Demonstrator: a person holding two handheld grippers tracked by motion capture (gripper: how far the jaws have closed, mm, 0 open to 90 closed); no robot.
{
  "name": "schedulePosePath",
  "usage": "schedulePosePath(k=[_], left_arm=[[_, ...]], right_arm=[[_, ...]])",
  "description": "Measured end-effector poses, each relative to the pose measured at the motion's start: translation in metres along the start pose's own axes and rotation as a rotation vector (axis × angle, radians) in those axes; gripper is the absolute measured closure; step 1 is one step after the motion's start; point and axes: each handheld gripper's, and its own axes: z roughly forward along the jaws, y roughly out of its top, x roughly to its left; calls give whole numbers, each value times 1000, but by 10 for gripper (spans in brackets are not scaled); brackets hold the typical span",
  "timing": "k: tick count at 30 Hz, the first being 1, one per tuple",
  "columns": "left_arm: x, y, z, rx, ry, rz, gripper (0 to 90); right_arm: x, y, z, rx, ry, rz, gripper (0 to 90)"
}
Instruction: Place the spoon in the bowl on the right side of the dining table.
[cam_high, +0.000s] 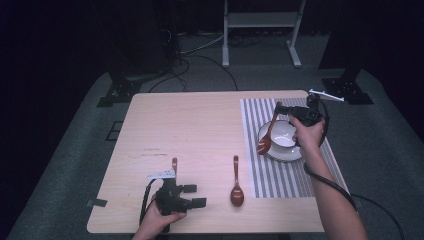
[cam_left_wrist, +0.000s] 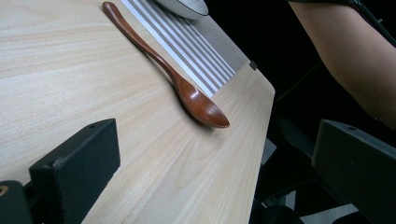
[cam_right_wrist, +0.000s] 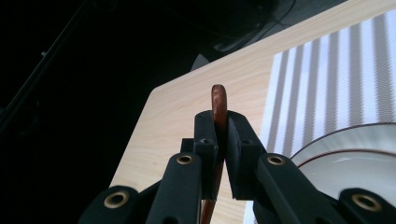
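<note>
My right gripper (cam_high: 283, 113) is shut on the handle of a brown wooden spoon (cam_high: 265, 140). The spoon hangs down at a slant, its bowl over the left rim of a white dish (cam_high: 290, 155). In the right gripper view the handle tip (cam_right_wrist: 219, 100) sticks up between the shut jaws of that gripper (cam_right_wrist: 222, 140). A second spoon (cam_high: 236, 186) lies flat on the table, just right of my open left gripper (cam_high: 195, 195). In the left gripper view this spoon (cam_left_wrist: 187, 88) lies beyond the wide-apart jaws. A third spoon's handle (cam_high: 174, 163) pokes out behind the left gripper.
A grey-striped placemat (cam_high: 280, 182) covers the right part of the wooden table (cam_high: 190, 125), and the dish stands on it. The person's right forearm (cam_left_wrist: 355, 56) reaches over the table's right front corner. A white shelf frame (cam_high: 260, 30) and dark stands are on the floor beyond.
</note>
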Motion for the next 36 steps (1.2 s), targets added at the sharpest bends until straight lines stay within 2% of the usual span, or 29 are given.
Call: schedulePosePath(k=[21, 30, 36], left_arm=[[0, 1, -1, -10, 3, 12, 0], [1, 2, 0, -9, 5, 13, 0], [1, 3, 1, -14, 4, 11, 0]], right_arm=[[-26, 22, -29, -133, -110, 75, 832], [-37, 29, -39, -178, -140, 104, 832], [-43, 31, -46, -209, -142, 125, 831]])
